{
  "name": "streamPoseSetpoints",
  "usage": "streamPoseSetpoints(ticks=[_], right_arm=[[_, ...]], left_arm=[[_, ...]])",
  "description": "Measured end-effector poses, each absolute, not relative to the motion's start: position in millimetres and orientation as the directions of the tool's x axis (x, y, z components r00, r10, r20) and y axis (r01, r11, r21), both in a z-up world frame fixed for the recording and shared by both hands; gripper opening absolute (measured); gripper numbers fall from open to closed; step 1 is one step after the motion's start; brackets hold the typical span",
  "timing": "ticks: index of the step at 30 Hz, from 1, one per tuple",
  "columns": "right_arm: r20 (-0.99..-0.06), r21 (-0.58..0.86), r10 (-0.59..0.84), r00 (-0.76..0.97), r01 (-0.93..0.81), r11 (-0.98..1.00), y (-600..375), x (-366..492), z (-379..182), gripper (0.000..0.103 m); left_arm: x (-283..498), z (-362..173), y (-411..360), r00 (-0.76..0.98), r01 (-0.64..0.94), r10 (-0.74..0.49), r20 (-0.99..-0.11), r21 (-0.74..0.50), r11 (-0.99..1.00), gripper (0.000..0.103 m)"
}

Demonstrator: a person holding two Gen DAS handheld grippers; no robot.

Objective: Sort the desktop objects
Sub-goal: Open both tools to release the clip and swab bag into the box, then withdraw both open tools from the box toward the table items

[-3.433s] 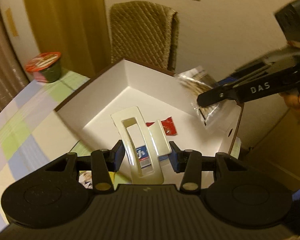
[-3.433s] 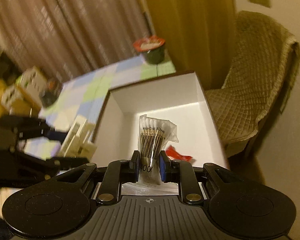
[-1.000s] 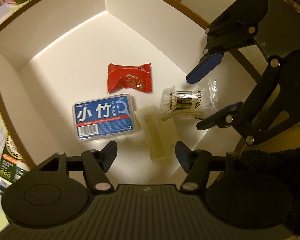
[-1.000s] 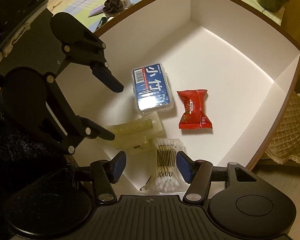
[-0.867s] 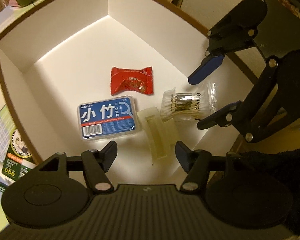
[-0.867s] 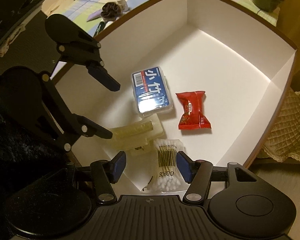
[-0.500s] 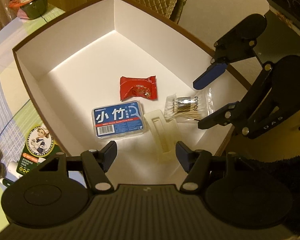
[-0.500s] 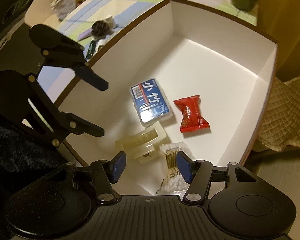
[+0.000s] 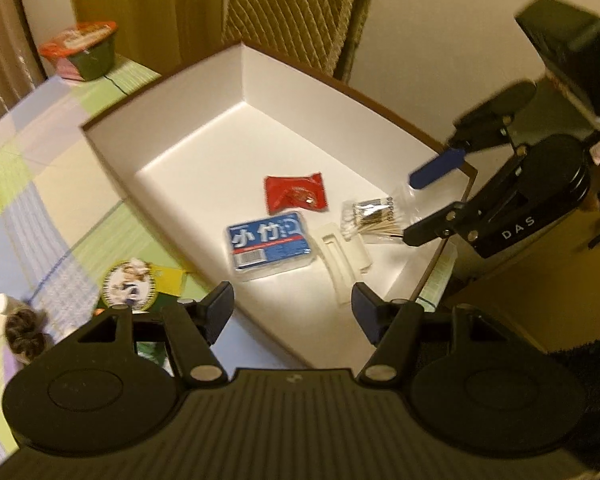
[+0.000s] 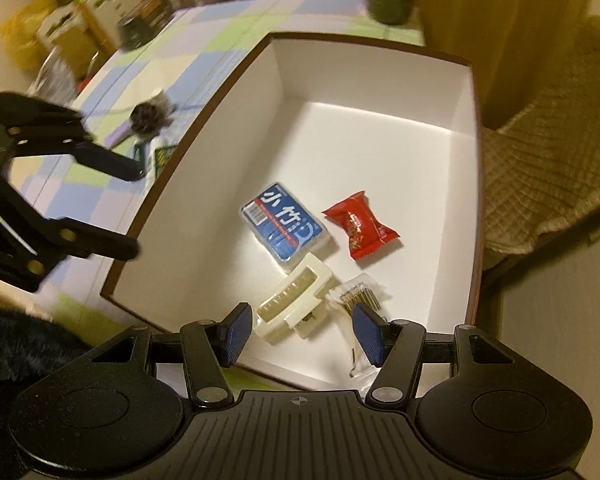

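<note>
Both tools hang above the white cardboard box with the brown rim [image 10: 474, 184], and both are empty-handed. The left gripper [image 9: 292, 308] has its blue-padded fingers spread wide, nothing between them; the right gripper [image 10: 300, 334] is just as wide apart, gripping nothing.

Down on the box floor, four things lie in a cluster toward the near end. The blue-labelled clear plastic case [image 10: 286, 226] sits nearest the box's middle, the red crinkled foil snack packet [image 10: 360, 224] just beside it toward the right wall. The cream plastic hair claw clip [image 10: 294, 306] lies right against the case's near corner, and the clear bag of cotton swabs [image 9: 374, 218] is pressed up beside the clip, partly hidden behind the right gripper's pad in the right wrist view.

Outside the box's left wall there are more candidates on the checked tablecloth [image 9: 28, 208]: a green packet with a round portrait label [image 9: 130, 286], a dark hair scrunchie [image 9: 24, 334] and a small white-capped bottle [image 9: 2, 302]. A red-lidded green bowl [image 9: 82, 52] stands beyond the far corner.

Risks from here, as I judge them: a reach toward those leftovers could catch a finger on the box's wall and shove the box along the cloth. The scrunchie is soft and may slip from a shallow pinch, and the bottle could roll.
</note>
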State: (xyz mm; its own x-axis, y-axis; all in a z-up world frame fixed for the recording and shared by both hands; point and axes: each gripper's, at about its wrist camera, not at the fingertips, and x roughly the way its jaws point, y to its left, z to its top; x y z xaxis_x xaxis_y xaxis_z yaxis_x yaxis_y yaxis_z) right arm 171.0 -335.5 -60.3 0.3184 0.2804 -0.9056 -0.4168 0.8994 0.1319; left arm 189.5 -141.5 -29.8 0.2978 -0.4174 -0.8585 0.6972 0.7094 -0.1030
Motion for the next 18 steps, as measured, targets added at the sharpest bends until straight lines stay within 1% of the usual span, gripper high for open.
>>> streamPoseSetpoints(ticks=[6,18], right_arm=[[-0.876,0.136,0.249,0.414,-0.283,0.949,-323.6,151.9,-54.8,0.059],[-0.788,0.201,0.211,0.579,-0.082,0.976,-279.6,116.1,-44.1,0.059]], left_arm=[[185.0,-22.5,-101.9,0.335,0.668,-0.410,-0.848,-0.093,0.738,0.061],[168.7,-37.7,-28.5,0.365,0.601,-0.346,-0.864,-0.066,0.797,0.062]])
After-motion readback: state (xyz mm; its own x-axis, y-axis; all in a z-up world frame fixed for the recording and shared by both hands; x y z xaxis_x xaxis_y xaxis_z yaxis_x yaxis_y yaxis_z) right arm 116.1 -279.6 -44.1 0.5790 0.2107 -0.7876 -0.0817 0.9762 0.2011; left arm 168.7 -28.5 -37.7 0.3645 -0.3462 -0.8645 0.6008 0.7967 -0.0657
